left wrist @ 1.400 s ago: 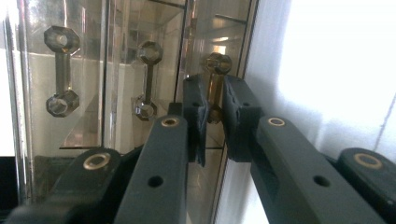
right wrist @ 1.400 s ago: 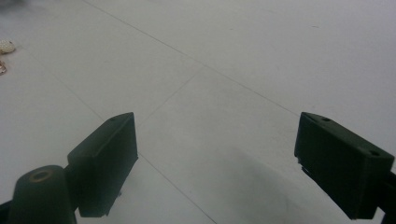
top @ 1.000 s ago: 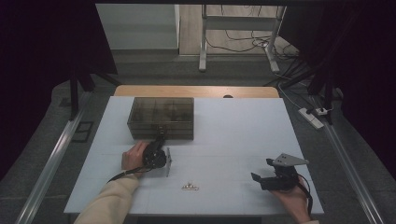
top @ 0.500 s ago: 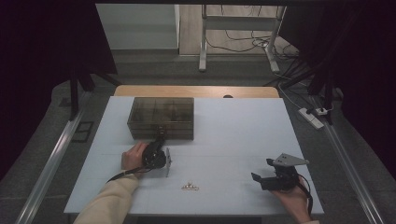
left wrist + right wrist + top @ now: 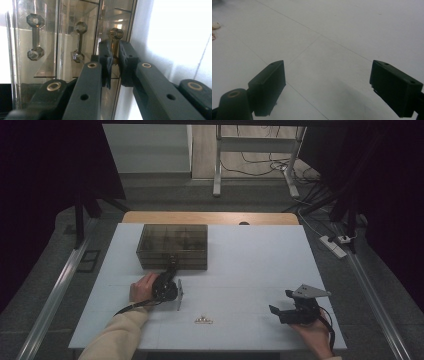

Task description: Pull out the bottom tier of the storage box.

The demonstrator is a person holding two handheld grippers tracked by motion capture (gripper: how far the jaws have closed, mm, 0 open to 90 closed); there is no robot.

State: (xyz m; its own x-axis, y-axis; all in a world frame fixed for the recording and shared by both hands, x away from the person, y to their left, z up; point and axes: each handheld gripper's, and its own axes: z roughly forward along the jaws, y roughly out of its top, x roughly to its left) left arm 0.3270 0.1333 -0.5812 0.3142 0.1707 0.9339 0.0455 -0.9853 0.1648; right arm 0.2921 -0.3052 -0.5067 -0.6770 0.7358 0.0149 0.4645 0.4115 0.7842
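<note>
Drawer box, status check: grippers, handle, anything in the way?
Left gripper shut on drawer handle of smoky drawer box. Right gripper open, idle over table. Small trinket lies apart, nothing blocking.

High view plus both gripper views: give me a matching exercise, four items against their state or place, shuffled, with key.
Items:
1. left gripper
2. right gripper
3. drawer box
4. small trinket

States or places:
A. jaws wide apart over bare table
B. lies loose on the white table between the two hands
C. clamped on a drawer handle
D. smoky, see-through, at the far left of the table

Pairs: 1-C, 2-A, 3-D, 4-B
</note>
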